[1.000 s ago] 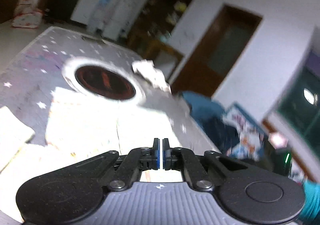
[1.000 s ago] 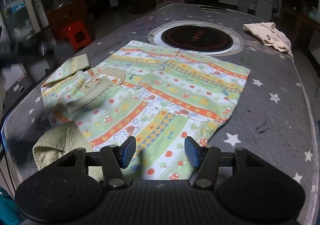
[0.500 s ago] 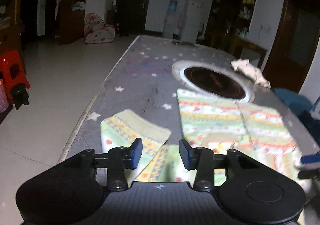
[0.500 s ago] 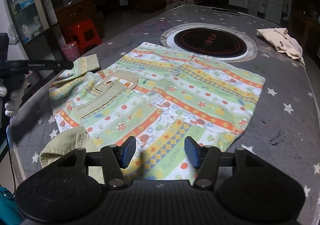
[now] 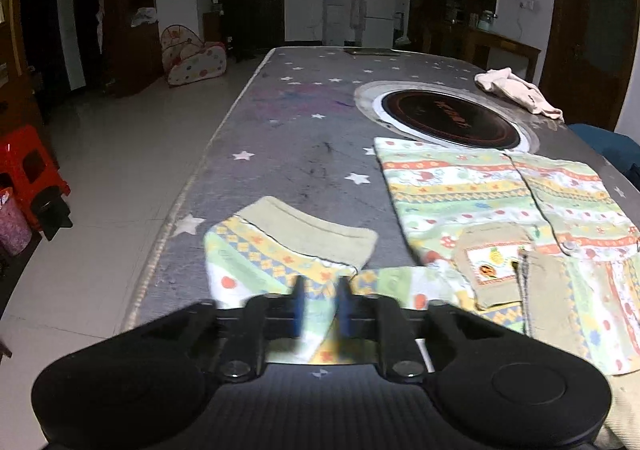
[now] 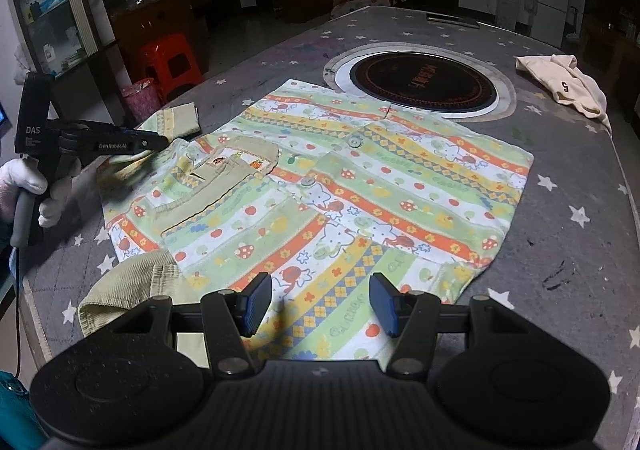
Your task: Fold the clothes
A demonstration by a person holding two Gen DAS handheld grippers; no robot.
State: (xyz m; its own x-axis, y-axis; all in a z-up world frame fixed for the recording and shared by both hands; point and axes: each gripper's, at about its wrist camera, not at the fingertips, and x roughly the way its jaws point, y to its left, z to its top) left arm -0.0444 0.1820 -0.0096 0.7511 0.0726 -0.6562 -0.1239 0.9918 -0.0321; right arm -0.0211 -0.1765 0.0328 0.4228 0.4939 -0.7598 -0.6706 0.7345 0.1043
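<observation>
Shirt (image 6: 360,186), striped and cartoon-printed, lies spread flat.

A soft printed cotton shirt (image 6: 360,186) with ribbed corduroy trim lies on the matt, quilted grey cloth surface (image 6: 568,178). A glossy glass hob (image 6: 424,84) sits within it, near matt black plastic claws (image 6: 320,304).
</observation>
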